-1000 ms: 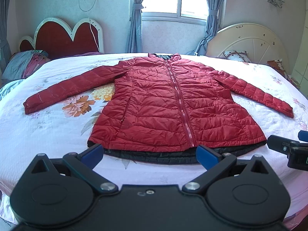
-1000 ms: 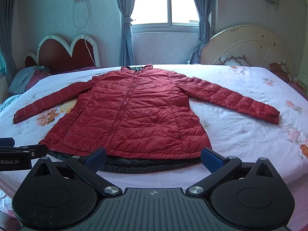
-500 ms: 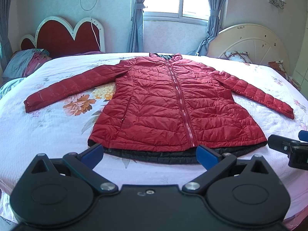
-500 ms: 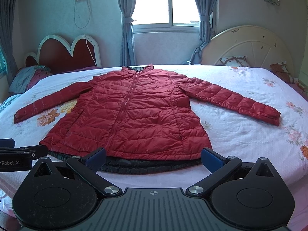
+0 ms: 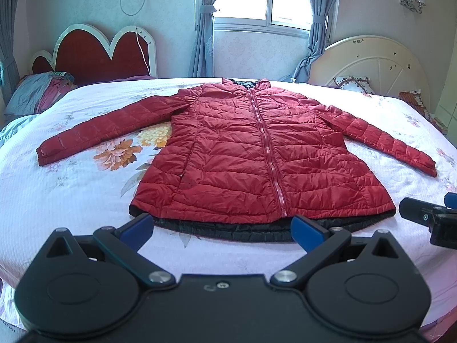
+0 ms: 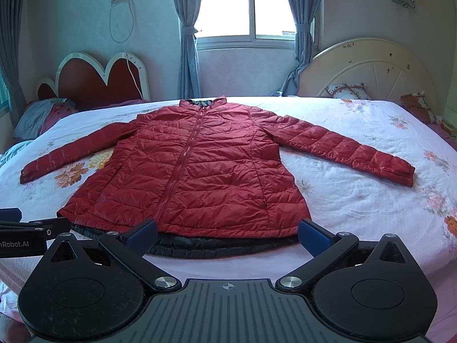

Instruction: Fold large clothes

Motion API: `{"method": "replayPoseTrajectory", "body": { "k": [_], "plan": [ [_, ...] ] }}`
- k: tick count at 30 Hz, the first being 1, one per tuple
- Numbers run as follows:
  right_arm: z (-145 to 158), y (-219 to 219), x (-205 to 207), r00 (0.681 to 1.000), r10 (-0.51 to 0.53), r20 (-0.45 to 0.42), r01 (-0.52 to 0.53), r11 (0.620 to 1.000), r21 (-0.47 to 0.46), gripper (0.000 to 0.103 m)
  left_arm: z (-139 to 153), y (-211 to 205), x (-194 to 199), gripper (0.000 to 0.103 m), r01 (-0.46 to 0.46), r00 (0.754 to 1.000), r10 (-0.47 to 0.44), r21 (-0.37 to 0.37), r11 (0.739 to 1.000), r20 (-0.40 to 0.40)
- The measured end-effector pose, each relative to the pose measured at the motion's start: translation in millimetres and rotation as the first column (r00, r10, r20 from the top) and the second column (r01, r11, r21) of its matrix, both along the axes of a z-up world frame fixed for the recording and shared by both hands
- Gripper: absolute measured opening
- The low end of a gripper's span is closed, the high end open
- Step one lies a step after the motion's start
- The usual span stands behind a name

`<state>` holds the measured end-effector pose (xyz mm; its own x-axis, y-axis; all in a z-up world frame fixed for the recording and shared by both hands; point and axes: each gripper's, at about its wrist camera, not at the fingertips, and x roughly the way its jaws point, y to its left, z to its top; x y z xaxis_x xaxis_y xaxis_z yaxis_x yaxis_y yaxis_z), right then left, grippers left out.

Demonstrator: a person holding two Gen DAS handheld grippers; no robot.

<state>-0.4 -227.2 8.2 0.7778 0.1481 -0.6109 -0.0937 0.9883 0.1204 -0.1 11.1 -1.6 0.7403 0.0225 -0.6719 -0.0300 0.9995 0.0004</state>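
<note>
A red quilted jacket (image 5: 251, 154) lies flat on the bed, zipped, collar away from me, both sleeves spread outward; its dark lining shows along the hem. It also shows in the right wrist view (image 6: 194, 171). My left gripper (image 5: 221, 228) is open and empty, just short of the hem. My right gripper (image 6: 227, 234) is open and empty, also at the hem. The right gripper's tip shows at the right edge of the left wrist view (image 5: 428, 217); the left gripper's tip shows at the left edge of the right wrist view (image 6: 28, 228).
The bed (image 5: 71, 188) has a white floral sheet. A red heart-shaped headboard (image 5: 102, 54) and pillows (image 5: 37, 94) stand at the left, a cream round headboard (image 5: 371, 63) at the right. A curtained window (image 5: 268, 0) is behind.
Both views have drifted very slightly; the jacket and both open grippers stay as they were.
</note>
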Motion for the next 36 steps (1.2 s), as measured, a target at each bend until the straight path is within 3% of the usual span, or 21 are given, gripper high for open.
{"method": "replayPoseTrajectory", "body": {
  "k": [36],
  "plan": [
    [0.8,-5.4,0.5,1.0,-0.002,0.0,0.002,1.0,-0.001,0.103,0.9,-6.5,-1.8,0.102,-0.006,1.0,0.006,0.002,1.0,0.003]
  ]
}}
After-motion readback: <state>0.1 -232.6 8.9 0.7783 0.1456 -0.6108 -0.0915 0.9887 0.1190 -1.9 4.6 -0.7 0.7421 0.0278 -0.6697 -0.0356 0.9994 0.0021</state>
